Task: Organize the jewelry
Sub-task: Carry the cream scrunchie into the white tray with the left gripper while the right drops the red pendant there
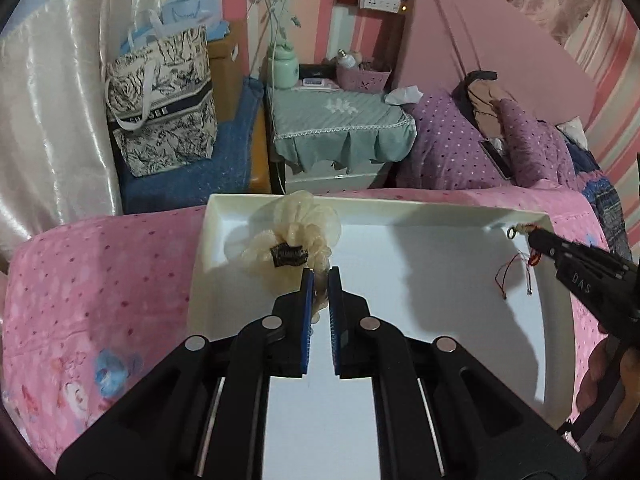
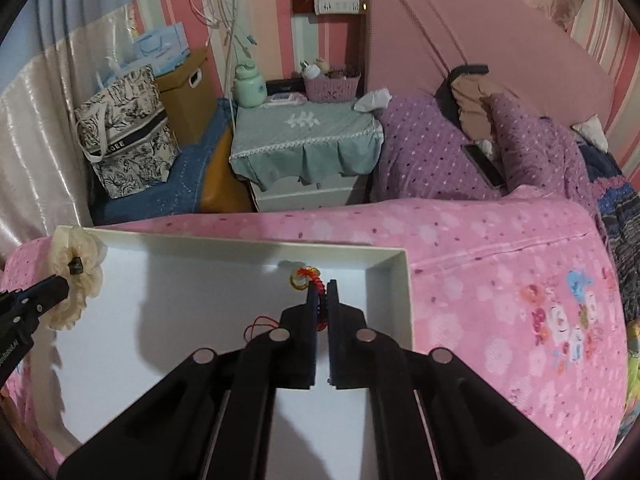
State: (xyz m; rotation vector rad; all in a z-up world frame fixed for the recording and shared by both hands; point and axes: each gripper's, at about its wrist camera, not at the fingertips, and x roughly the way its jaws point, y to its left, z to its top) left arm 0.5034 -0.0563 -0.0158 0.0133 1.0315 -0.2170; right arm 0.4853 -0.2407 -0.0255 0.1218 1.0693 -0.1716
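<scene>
Left tongs (image 1: pixel 319 276) pinched on cream scrunchie (image 1: pixel 296 228), at 11 o'clock in white tray (image 1: pixel 440 216). Right tongs (image 2: pixel 321 290) clamped on red cord bracelet (image 2: pixel 306 276) at 2 o'clock. Both likely light, limp; grip at bunched fabric, braid.

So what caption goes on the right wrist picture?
Right gripper pinching a red cord bracelet over the white tray.

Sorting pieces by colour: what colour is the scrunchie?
Cream scrunchie, with a dark tag; clearest in the left wrist view.
</scene>
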